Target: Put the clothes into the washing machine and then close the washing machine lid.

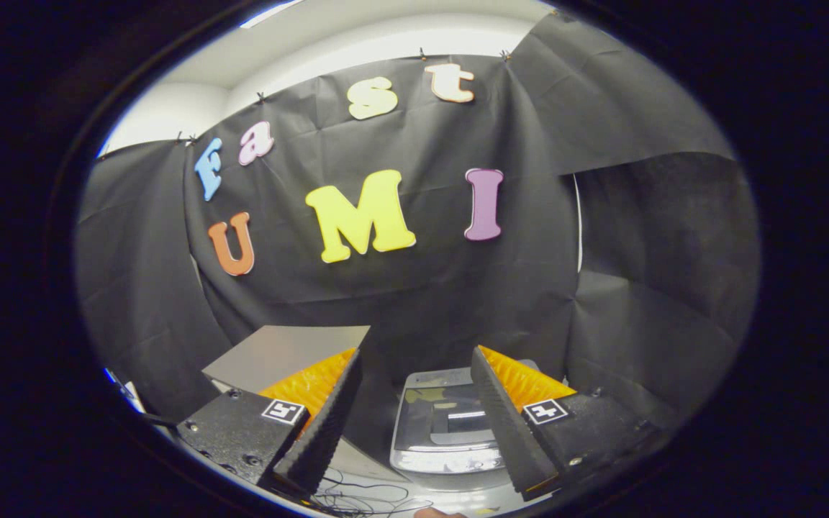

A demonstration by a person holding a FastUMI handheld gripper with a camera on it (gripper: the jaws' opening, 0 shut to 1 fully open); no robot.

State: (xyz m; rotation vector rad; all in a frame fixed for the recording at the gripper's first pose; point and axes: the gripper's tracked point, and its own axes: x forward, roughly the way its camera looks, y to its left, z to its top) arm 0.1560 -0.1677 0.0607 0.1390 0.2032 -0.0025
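My gripper (414,356) is open, with a wide gap and nothing between its fingers. Below and just ahead of them stands a small grey toy washing machine (443,424) with its glossy lid down flat; the right finger (508,410) covers its right side. No clothes are in sight.
A grey flat board or box top (281,352) rises behind the left finger. Loose dark cables (364,496) lie on the pale surface below the fingers. Black cloth walls close the booth on all sides beyond the machine.
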